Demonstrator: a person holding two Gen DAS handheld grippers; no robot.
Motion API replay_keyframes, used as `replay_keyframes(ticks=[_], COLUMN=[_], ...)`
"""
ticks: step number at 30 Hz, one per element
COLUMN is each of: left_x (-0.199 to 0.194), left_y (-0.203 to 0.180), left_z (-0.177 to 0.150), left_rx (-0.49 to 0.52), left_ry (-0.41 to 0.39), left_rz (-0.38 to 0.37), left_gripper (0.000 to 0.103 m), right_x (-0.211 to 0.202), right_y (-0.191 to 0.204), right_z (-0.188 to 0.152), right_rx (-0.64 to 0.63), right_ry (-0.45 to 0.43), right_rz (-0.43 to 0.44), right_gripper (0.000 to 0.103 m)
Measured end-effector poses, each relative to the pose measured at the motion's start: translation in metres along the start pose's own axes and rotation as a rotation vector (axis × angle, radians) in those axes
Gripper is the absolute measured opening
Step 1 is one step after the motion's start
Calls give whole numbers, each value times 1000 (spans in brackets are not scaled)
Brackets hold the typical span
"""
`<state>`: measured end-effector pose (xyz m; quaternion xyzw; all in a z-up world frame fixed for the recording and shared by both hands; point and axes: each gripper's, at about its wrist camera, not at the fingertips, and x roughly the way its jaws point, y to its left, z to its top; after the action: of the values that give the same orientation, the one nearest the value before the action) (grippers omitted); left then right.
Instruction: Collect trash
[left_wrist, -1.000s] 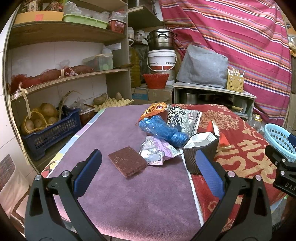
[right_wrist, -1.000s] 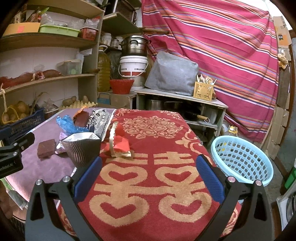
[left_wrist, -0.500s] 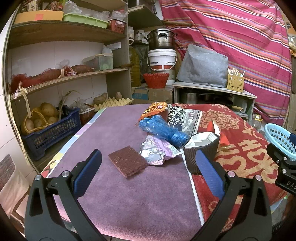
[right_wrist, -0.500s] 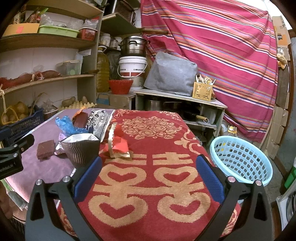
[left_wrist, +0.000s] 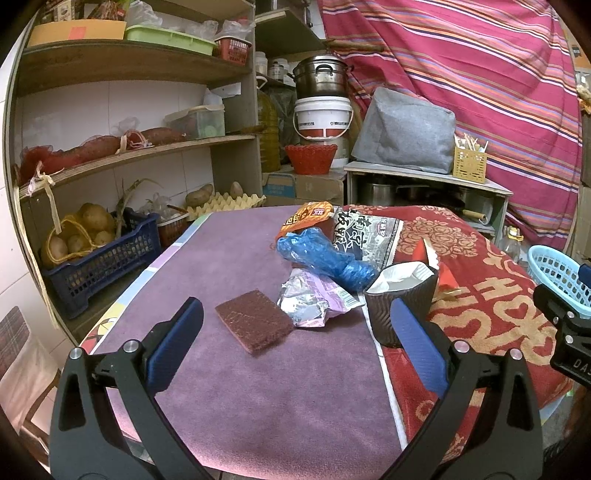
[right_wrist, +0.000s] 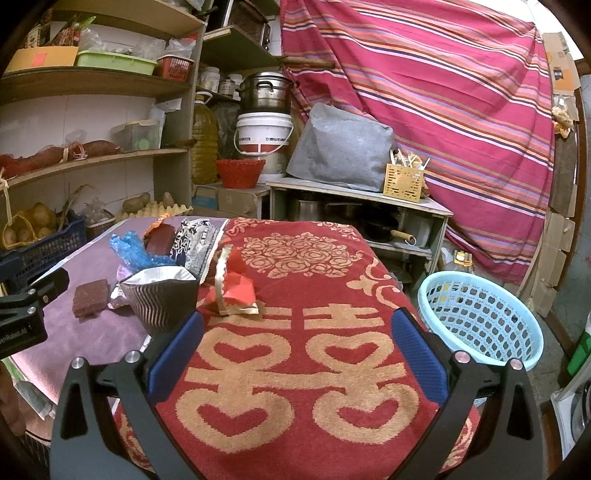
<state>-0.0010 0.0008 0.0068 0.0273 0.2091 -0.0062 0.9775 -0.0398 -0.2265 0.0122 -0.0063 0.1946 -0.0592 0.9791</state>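
Purple mat (left_wrist: 229, 258) holds brown pad (left_wrist: 254, 320) beyond left gripper's (left_wrist: 291, 343) spread fingers.

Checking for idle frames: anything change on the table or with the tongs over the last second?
Almost nothing. The left tongs and right tongs remain open and empty; only a slight camera drift shows. The brown sponge, foil wrapper, blue plastic bag, dark ribbed cup and red packet lie where they were. The blue basket is unmoved beside the table.
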Motion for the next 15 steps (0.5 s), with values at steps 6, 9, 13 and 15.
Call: replay_keyframes(ticks=[6, 9, 13, 15], left_x=[0, 0, 0, 0], left_y=[0, 0, 0, -1], left_z=[0, 0, 0, 0], left_rx=[-1, -1, -2, -3], left_ry=[0, 1, 0, 2], left_rz=[-2, -2, -2, -3], left_gripper=[98, 98, 98, 98], right_x=[0, 0, 0, 0], right_y=[0, 0, 0, 1], right_z=[0, 0, 0, 0], right_rx=[0, -1, 0, -1], right_ry=[0, -1, 0, 0], right_rz=[1, -1, -1, -1], right_gripper=[99, 99, 99, 99])
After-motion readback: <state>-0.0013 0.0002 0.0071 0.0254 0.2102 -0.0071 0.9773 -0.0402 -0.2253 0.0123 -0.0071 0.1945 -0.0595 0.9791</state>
